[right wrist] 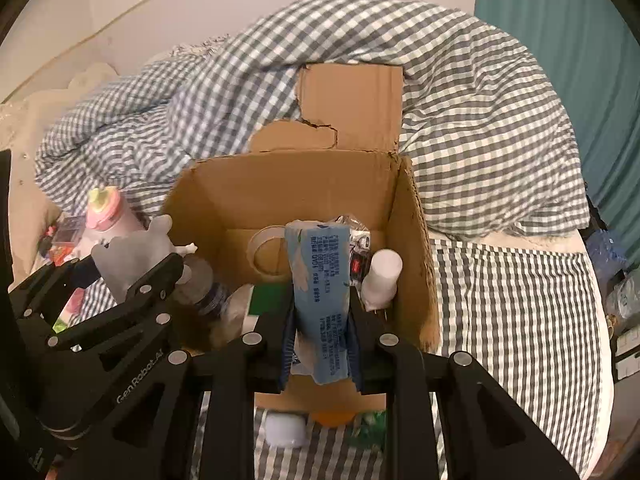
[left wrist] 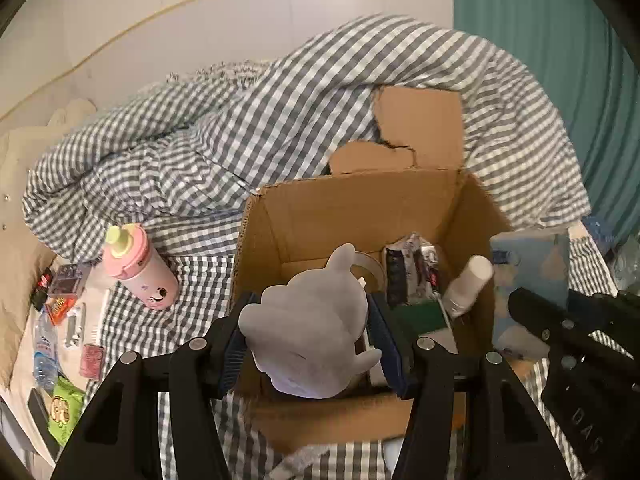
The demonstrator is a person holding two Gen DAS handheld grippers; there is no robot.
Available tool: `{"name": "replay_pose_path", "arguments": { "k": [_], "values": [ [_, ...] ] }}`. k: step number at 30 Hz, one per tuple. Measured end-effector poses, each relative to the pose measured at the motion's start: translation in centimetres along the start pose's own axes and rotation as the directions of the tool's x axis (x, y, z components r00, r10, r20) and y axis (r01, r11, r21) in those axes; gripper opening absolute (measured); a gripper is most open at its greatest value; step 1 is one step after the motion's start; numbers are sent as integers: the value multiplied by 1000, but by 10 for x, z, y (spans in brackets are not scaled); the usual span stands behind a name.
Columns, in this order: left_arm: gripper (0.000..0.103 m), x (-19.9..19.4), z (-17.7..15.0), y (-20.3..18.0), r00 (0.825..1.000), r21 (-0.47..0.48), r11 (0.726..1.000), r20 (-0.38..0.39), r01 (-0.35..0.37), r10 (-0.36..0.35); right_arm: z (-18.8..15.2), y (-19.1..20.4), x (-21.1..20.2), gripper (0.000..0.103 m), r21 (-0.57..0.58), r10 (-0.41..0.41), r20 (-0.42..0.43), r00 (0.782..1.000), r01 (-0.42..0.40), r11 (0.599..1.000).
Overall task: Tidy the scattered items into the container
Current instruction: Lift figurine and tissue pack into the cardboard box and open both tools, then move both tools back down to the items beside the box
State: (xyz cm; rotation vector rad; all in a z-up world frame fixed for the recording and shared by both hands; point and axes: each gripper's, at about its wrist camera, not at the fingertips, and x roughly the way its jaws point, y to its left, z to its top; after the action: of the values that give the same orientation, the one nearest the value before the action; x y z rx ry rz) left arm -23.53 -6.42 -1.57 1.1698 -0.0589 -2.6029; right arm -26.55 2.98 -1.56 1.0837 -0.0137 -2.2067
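The cardboard box [left wrist: 360, 216] stands open on the bed [right wrist: 520, 300], approx. in the middle, with the gingham duvet [left wrist: 240, 120] heaped behind it and a torn flap [right wrist: 352, 104] standing up at its far wall. The left gripper [left wrist: 312, 344] has its fingers [left wrist: 234, 348] closed on a grey plush toy [left wrist: 312, 320], one blue pad on each side of the body; the toy hangs over the near-left part of the box opening. The right gripper [right wrist: 320, 344] has its fingers [right wrist: 356, 344] pressed on a light-blue tissue pack [right wrist: 320, 292], held upright w/ printed text facing the camera, above the near side of the box, towards its right half. Inside the box: a tape roll [right wrist: 266, 250] against the far wall, a crinkled silver-black packet [left wrist: 412, 272], a white bottle [right wrist: 382, 280] leaning at the right wall, a green-white carton [right wrist: 264, 300], and a clear plastic bottle [right wrist: 204, 284] at the left wall. Outside, left of the box, a pink bottle [left wrist: 138, 268] w/ yellow cap lies on the bed. Further left, near the bed's left edge, lie a water bottle [left wrist: 44, 352], a green snack bag [left wrist: 64, 408], a red packet [left wrist: 92, 360] and other small items, too small to tell. In front of the box, in the right wrist view, a white cap [right wrist: 286, 430] and sth. orange [right wrist: 332, 418] lie on the bed.
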Motion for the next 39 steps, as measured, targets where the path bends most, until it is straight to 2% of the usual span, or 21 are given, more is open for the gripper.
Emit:
{"name": "replay_pose_path", "arguments": {
  "k": [1, 2, 3, 4, 5, 6, 9, 11, 14, 17, 26, 31, 33, 39],
  "values": [
    [62, 7, 2, 1, 1000, -5, 1000, -4, 6, -6, 2, -1, 5, 35, 0, -6, -1, 1000, 6, 1000],
    [69, 13, 2, 0, 1000, -2, 1000, -1, 22, -22, 2, -1, 10, 37, -20, -12, -12, 1000, 12, 1000],
    [87, 15, 2, -1, 1000, 8, 1000, 1, 25, -25, 3, -3, 15, 51, -24, -60, -20, 998, 59, 998],
    [100, 19, 2, -1, 999, 15, 999, 10, -50, 50, 2, -6, 17, 70, -18, -109, -11, 994, 109, 994],
    [103, 23, 1, -1, 993, 23, 993, 16, -118, 118, 1, -8, 18, 75, -13, -117, -4, 993, 117, 993],
    [103, 26, 0, 0, 992, 26, 992, 15, -125, 125, 0, -11, 18, 76, -9, -110, 4, 994, 110, 994],
    [103, 37, 0, 8, 998, -9, 999, -44, -34, 34, -2, -16, 21, 76, -2, -94, -3, 996, 94, 996],
    [103, 37, -1, 10, 999, -25, 999, -38, -34, 33, -3, -15, 20, 76, -14, -101, -5, 995, 101, 995],
    [103, 32, -5, 5, 999, 5, 1000, -35, -25, 25, -5, -16, 10, 76, -20, -100, 1, 995, 100, 995],
    [103, 17, -7, 0, 999, 29, 999, -13, -46, 46, -11, -17, -9, 76, -16, -90, 22, 996, 90, 996],
    [103, -51, -24, 1, 998, 36, 999, 43, -38, 36, -40, -31, -79, 76, 11, -86, 79, 993, 85, 996],
    [103, -81, -65, 20, 997, 50, 998, 65, -37, 34, -77, -41, -107, 76, 28, -99, 88, 991, 97, 995],
    [103, -84, -84, 30, 998, 40, 998, 50, -44, 42, -97, -47, -109, 77, 46, -94, 78, 992, 90, 995],
    [103, -77, -142, 50, 999, 9, 1000, -33, -30, 30, -151, -67, -86, 77, 99, -85, -34, 996, 88, 991]
  ]
}}
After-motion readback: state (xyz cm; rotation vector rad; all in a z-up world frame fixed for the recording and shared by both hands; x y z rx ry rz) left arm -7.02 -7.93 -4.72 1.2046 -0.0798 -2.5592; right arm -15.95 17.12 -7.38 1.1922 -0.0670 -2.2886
